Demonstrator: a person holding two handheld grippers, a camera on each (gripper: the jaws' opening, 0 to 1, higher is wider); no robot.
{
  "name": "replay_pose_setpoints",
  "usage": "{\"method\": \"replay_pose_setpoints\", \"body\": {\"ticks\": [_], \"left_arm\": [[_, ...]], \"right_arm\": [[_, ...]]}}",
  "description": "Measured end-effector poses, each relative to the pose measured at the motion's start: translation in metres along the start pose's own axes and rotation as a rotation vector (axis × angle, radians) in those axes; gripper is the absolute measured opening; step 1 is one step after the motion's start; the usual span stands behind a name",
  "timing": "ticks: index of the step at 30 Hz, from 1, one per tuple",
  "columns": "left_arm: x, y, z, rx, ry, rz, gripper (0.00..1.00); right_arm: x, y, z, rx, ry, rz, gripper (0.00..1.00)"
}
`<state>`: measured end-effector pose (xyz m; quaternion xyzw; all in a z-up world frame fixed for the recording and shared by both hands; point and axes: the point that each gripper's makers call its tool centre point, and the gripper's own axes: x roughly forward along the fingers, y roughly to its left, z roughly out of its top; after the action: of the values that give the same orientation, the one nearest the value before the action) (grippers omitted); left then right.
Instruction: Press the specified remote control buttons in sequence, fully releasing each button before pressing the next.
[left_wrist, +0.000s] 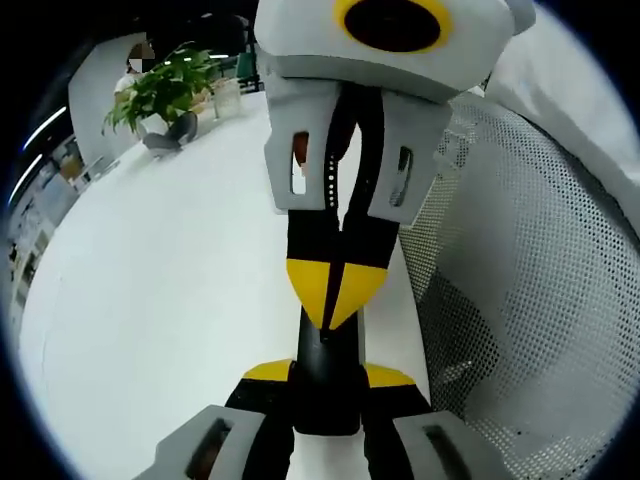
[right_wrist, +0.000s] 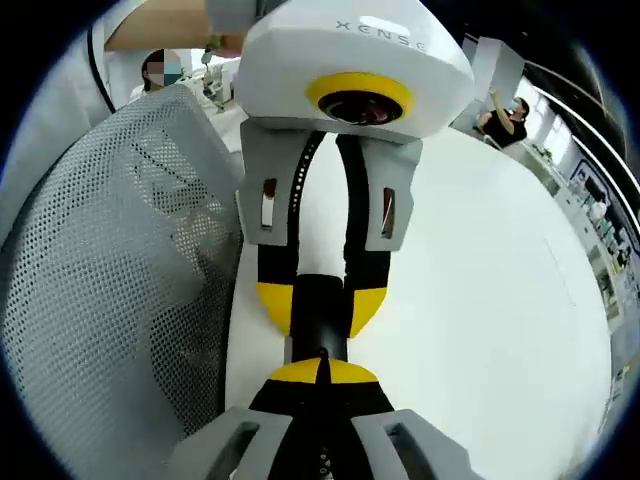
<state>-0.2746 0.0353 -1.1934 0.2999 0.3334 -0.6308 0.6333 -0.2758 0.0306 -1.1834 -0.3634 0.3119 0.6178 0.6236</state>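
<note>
A slim black remote control (left_wrist: 329, 350) is clamped between the yellow-tipped jaws of my left gripper (left_wrist: 328, 376), held above the white table (left_wrist: 170, 300). My right gripper (left_wrist: 336, 292) comes in from the top of the left gripper view, its two yellow tips pressed together and touching the remote's upper face. In the right gripper view, my right gripper (right_wrist: 320, 372) is shut with its tips resting on the remote control (right_wrist: 320, 312), which the left gripper (right_wrist: 320, 300) grips from both sides. The buttons are hidden under the jaws.
A grey mesh chair back (left_wrist: 520, 270) stands close beside the table edge, also seen as the chair back (right_wrist: 110, 270). A potted plant (left_wrist: 165, 95) sits at the table's far end. A person (right_wrist: 505, 115) stands beyond the table.
</note>
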Motion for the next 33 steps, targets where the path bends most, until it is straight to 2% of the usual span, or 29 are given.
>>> {"method": "replay_pose_setpoints", "body": {"ticks": [2, 6, 9, 16, 19, 22, 24, 25, 27, 29, 33], "left_arm": [[0.0001, -0.0001, -0.0001, -0.003, 0.000, -0.002, 0.23], [0.0003, -0.0006, 0.0000, -0.001, 0.004, 0.003, 0.23], [0.0006, -0.0003, 0.0003, -0.013, 0.007, 0.001, 0.23], [0.0012, -0.0005, 0.0008, -0.032, 0.035, 0.020, 0.23], [0.0013, -0.0006, 0.0011, -0.037, 0.039, 0.031, 0.23], [0.0013, -0.0010, 0.0009, -0.024, 0.047, 0.034, 0.23], [0.0011, -0.0010, 0.0008, -0.021, 0.049, 0.029, 0.23], [0.0010, -0.0010, 0.0008, -0.019, 0.048, 0.027, 0.23], [0.0010, -0.0008, 0.0002, -0.011, 0.045, 0.025, 0.23], [0.0012, -0.0011, 0.0001, -0.014, 0.035, 0.027, 0.22], [0.0008, -0.0010, -0.0001, -0.006, 0.014, 0.031, 0.22]], "right_arm": [[0.0013, 0.0003, 0.0016, -0.011, 0.006, 0.001, 0.00], [0.0026, 0.0011, 0.0018, -0.154, 0.061, -0.009, 0.00], [0.0031, 0.0022, 0.0017, -0.182, 0.063, -0.003, 0.00], [0.0034, 0.0046, 0.0019, -0.344, 0.075, -0.009, 0.00], [0.0039, 0.0052, 0.0018, -0.370, 0.081, -0.011, 0.00], [0.0038, 0.0041, 0.0027, -0.349, 0.087, -0.011, 0.00], [0.0041, 0.0037, 0.0026, -0.301, 0.087, -0.018, 0.00], [0.0044, 0.0034, 0.0023, -0.267, 0.085, -0.022, 0.00], [0.0046, 0.0020, 0.0026, -0.113, 0.078, -0.038, 0.00], [0.0047, -0.0002, 0.0028, -0.006, 0.079, -0.045, 0.00], [0.0050, -0.0015, 0.0028, 0.064, 0.085, -0.078, 0.00]]}}
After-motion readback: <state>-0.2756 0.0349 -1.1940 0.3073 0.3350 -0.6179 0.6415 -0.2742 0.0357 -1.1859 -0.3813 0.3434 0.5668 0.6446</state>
